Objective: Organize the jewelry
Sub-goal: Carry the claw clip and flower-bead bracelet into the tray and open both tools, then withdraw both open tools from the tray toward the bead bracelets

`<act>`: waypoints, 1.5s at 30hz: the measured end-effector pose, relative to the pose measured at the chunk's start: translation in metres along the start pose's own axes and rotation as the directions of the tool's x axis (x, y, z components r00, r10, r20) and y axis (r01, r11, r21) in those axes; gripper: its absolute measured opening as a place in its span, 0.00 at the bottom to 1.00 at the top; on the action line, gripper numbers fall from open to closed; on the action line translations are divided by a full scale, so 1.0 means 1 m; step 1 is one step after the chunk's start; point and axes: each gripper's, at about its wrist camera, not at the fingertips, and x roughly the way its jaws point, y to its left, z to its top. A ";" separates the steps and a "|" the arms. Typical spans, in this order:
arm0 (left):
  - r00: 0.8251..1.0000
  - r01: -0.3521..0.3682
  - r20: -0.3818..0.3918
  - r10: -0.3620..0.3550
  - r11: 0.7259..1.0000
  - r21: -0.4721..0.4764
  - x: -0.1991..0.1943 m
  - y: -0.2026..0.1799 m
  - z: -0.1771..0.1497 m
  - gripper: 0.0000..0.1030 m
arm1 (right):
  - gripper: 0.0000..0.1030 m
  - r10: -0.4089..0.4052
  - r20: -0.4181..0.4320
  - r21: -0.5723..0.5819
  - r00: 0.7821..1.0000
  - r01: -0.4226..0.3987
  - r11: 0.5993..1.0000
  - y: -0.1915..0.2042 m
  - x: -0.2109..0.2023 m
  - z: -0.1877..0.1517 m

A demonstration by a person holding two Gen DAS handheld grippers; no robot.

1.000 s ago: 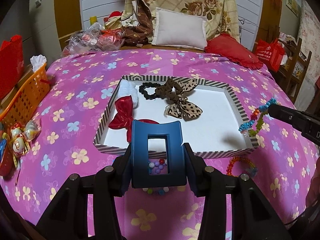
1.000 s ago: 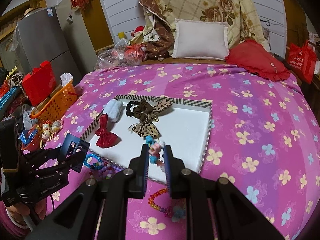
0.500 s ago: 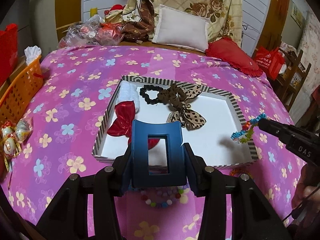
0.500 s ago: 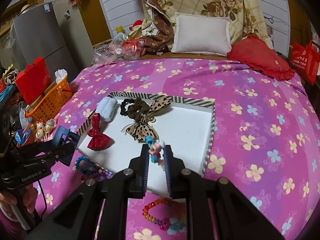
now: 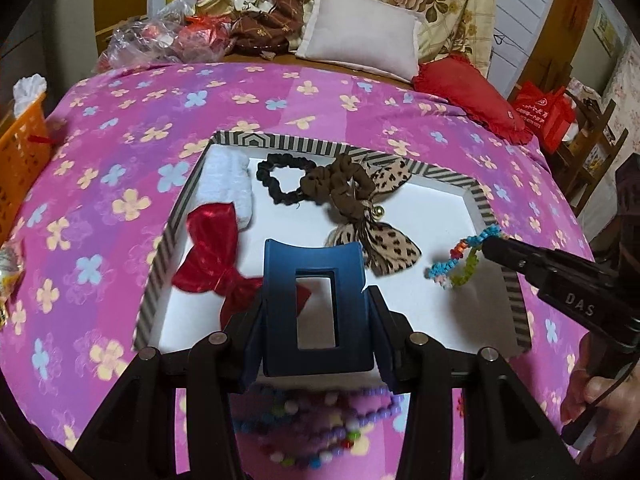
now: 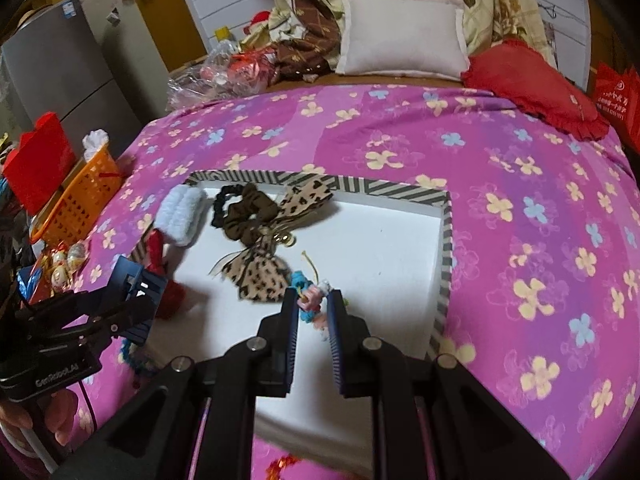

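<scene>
Both hands have moved forward since a second ago, so the two things they carry now hang over the white inside of the tray instead of over its near edge. The big dark blue plastic hair claw (image 5: 318,312) sits at the bottom middle of the left view, squeezed tight between the fingers of the left gripper (image 5: 316,344). In the right view the same claw (image 6: 134,284) shows at the left side. The little bright bead bracelet (image 6: 314,300) is pinched between the closed fingers of the right gripper (image 6: 313,312), low in the middle of that picture; in the left view it (image 5: 460,262) dangles at the right, over the tray floor.

The shallow tray with a black and white striped rim (image 5: 476,192) lies on the pink flowered bed cover (image 5: 120,128). Inside it, toward the upper left, lie a shiny red bow (image 5: 208,256), a fluffy white hair band (image 5: 232,184), a black scrunchie (image 5: 280,180) and a leopard spotted bow (image 5: 384,248).

To do this well, I think each hand should go down low over a bare white spot, away from the bows, before the fingers let go. The bracelet is floppy, so a high drop may let it bounce or tangle. More beads (image 5: 316,432) wait on the cover at the bottom.
</scene>
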 end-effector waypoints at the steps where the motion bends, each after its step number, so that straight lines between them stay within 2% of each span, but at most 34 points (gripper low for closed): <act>1: 1.000 -0.004 -0.002 0.004 1.000 -0.002 0.004 0.000 0.003 0.28 | 0.14 -0.003 -0.005 0.004 1.000 0.003 1.000 -0.002 0.006 0.003; 10: 0.999 -0.041 -0.031 0.041 0.999 -0.011 0.037 0.006 0.019 0.28 | 0.14 -0.048 -0.023 0.013 0.999 0.049 0.999 -0.011 0.048 0.028; 14: 0.997 -0.060 -0.040 0.059 0.998 -0.015 0.048 0.010 0.024 0.28 | 0.14 -0.043 -0.017 0.033 0.999 0.043 0.999 -0.017 0.049 0.031; 15: 0.997 -0.063 -0.044 0.062 0.998 -0.016 0.050 0.011 0.025 0.28 | 0.17 -0.035 -0.012 0.051 0.999 0.036 0.998 -0.021 0.047 0.030; 17: 0.996 -0.075 -0.051 0.074 0.997 -0.016 0.056 0.012 0.025 0.28 | 0.28 -0.022 -0.019 0.081 1.000 0.024 0.996 -0.027 0.046 0.027; 19: 0.994 -0.094 -0.055 0.093 0.996 -0.012 0.059 0.012 0.025 0.28 | 0.42 -0.018 -0.025 0.100 1.000 0.021 0.995 -0.032 0.045 0.023; 21: 0.992 -0.110 -0.056 0.110 0.994 -0.010 0.062 0.011 0.024 0.29 | 0.48 -0.024 -0.019 0.097 1.000 0.026 0.995 -0.032 0.042 0.019; 26: 0.989 -0.144 -0.038 0.145 0.989 0.013 0.061 0.007 0.021 0.29 | 0.55 -0.028 0.002 0.091 1.000 0.028 0.995 -0.029 0.027 0.006; 33: 0.985 -0.173 0.032 0.172 0.984 0.043 0.027 -0.001 0.019 0.34 | 0.70 -0.072 0.102 0.070 0.992 0.065 0.995 -0.020 -0.020 -0.014; 39: 0.988 -0.121 0.102 0.118 0.992 0.020 -0.021 -0.008 0.001 0.34 | 0.72 -0.092 0.127 0.070 0.988 0.084 0.994 -0.011 -0.050 -0.039; 45: 0.982 -0.127 0.146 0.120 0.991 0.046 -0.060 -0.015 -0.037 0.33 | 0.73 -0.179 0.156 0.008 0.971 0.180 0.984 0.011 -0.081 -0.071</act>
